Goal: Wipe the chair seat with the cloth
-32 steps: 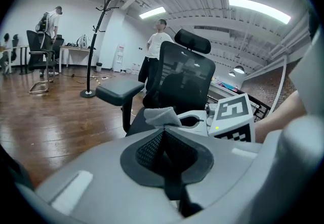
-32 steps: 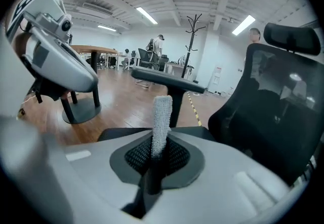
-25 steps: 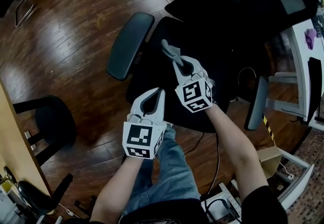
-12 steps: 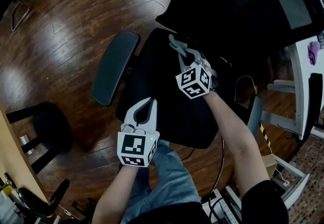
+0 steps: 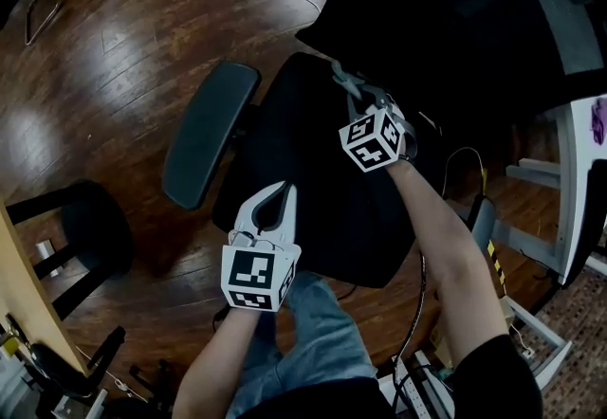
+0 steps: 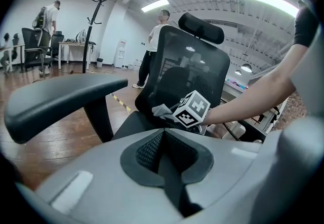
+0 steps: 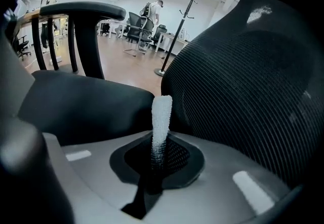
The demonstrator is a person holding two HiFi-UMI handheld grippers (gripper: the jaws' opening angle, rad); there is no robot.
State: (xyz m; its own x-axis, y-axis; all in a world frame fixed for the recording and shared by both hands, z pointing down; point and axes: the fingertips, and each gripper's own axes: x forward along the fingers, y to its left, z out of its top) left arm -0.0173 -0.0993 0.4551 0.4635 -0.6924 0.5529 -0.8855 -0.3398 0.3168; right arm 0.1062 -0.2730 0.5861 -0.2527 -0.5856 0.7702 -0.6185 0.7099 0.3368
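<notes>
The black chair seat (image 5: 313, 190) fills the middle of the head view, with its mesh backrest (image 5: 446, 19) behind it. My right gripper (image 5: 349, 87) is shut on a grey cloth (image 5: 340, 76) at the back of the seat, close to the backrest. In the right gripper view the cloth (image 7: 161, 116) stands as a narrow strip between the jaws, next to the backrest (image 7: 243, 76). My left gripper (image 5: 284, 190) is shut and holds nothing over the seat's front left part. The left gripper view shows the right gripper's marker cube (image 6: 192, 109) and the cloth (image 6: 162, 111) ahead.
The chair's left armrest (image 5: 204, 133) juts out over the wooden floor (image 5: 104, 57); the right armrest (image 5: 479, 218) is beside a white desk (image 5: 579, 161). A black stool (image 5: 90, 227) stands at the left. A coat stand (image 6: 96, 15) and a person (image 6: 157, 40) are far off.
My right gripper has carried the cloth back across the seat toward the backrest. The left gripper has drawn back a little toward the seat's front edge, still shut.
</notes>
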